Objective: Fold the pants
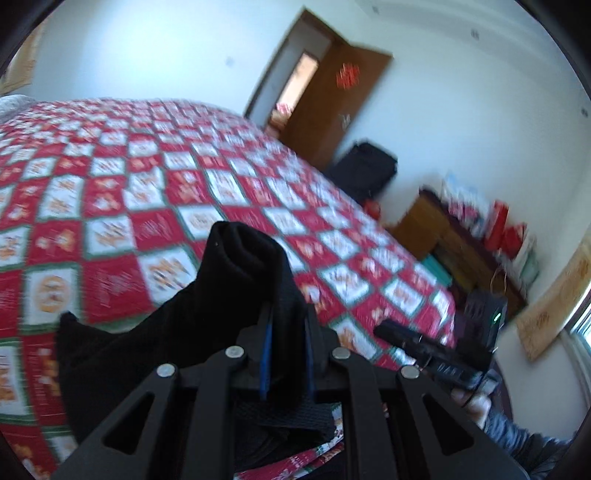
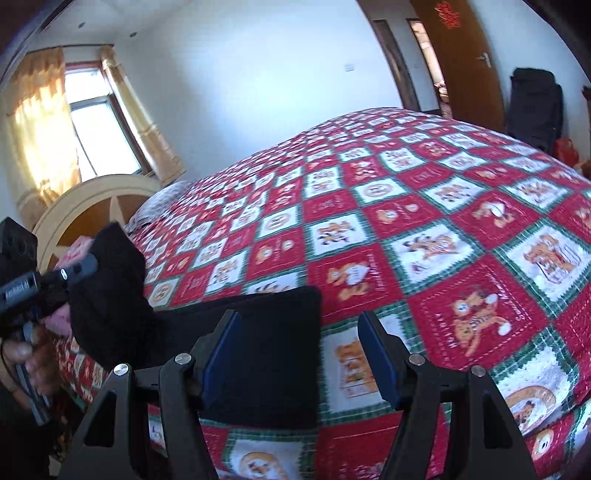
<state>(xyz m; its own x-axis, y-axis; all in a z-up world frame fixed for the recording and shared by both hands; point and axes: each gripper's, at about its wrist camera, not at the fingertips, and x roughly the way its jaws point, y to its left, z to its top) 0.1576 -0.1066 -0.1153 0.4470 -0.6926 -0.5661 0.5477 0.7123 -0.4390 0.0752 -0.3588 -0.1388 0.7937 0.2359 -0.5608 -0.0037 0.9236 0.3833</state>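
Only the bedspread (image 2: 461, 258) squares and a red door sign (image 2: 446, 14) carry lettering, too blurred to read.

Bed (image 2: 406, 206) under red, white and green patchwork quilt, standing as landmark; white walls (image 2: 240, 74) enclosing it; daylight coming through curtained window (image 2: 92, 125) beyond its arched headboard (image 2: 85, 210); brown door (image 1: 332, 110) hanging open past its far side, black bag (image 1: 364, 168) sitting nearby
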